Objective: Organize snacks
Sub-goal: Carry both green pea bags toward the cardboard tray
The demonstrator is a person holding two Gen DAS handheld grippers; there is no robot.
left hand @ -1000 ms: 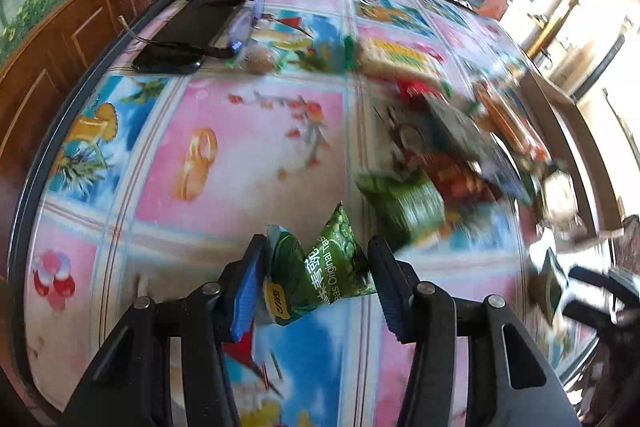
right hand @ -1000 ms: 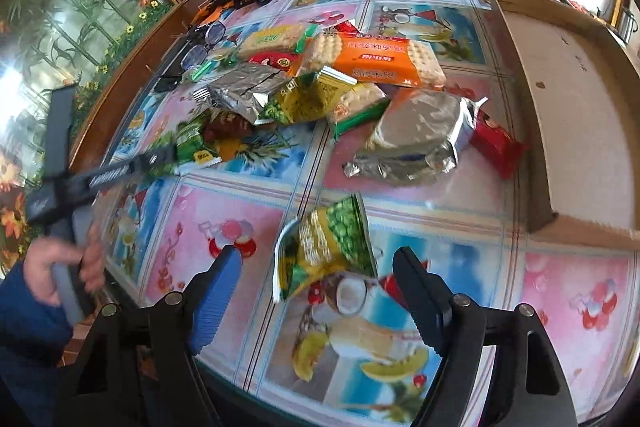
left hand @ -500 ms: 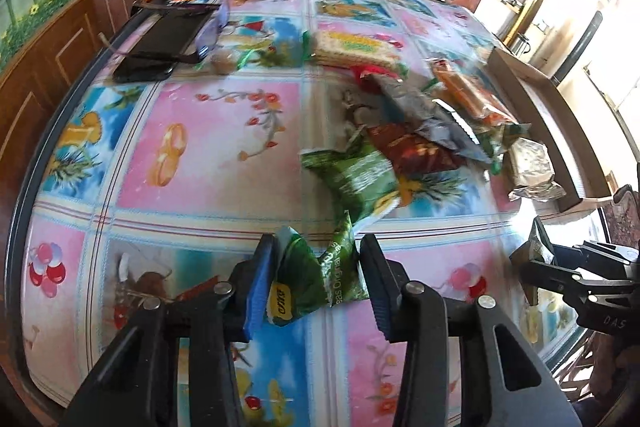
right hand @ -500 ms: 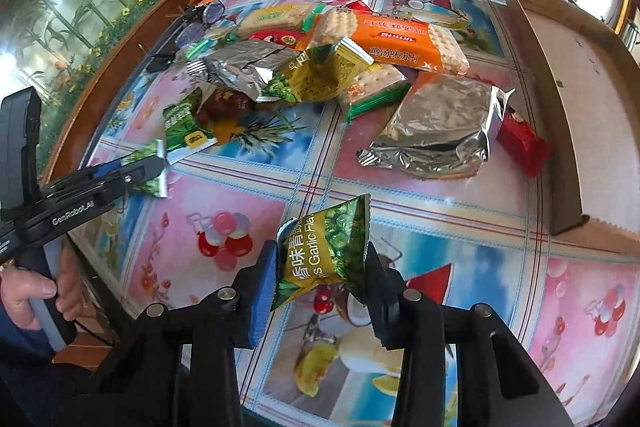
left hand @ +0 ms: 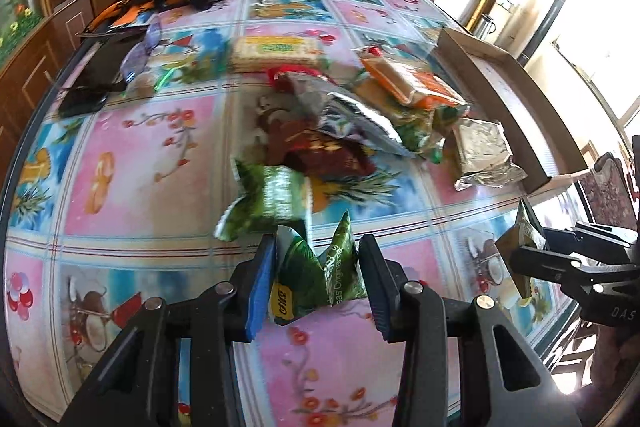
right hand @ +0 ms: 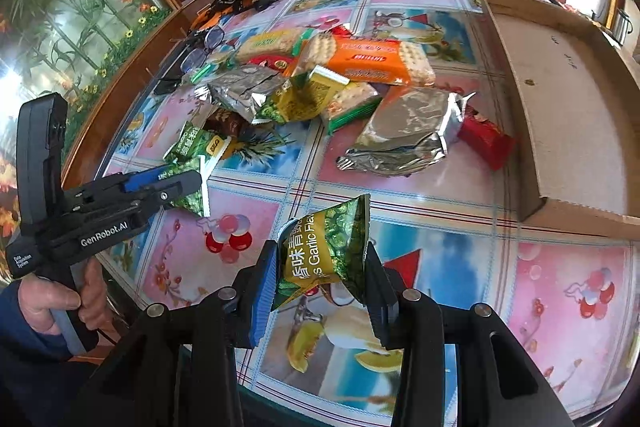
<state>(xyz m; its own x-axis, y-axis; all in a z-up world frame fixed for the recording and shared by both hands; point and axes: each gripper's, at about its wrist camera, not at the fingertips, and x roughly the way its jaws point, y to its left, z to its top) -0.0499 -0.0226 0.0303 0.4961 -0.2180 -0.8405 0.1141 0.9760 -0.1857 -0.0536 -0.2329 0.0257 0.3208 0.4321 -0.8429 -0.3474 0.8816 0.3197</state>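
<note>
While your left gripper point(left hand: 318, 281) pinches a dark green snack packet point(left hand: 316, 275) between its blue pads, jaws narrowed onto the crumpled foil, your right gripper point(right hand: 322, 279) grips a yellow-green garlic pea packet point(right hand: 326, 251) the same way. Right jaws closed sharply, left eased in a little; both now clamped, packet between. Both packets sit lifted off the surface point(right hand: 560, 279), on the near side of the snack pile point(right hand: 320, 87). Cardboard tray point(right hand: 568, 99) lies right of the pile, close beside it. One more green packet point(left hand: 268, 199) lies at the pile's near edge. Glasses point(right hand: 200, 51) sit beyond the pile, left.
</note>
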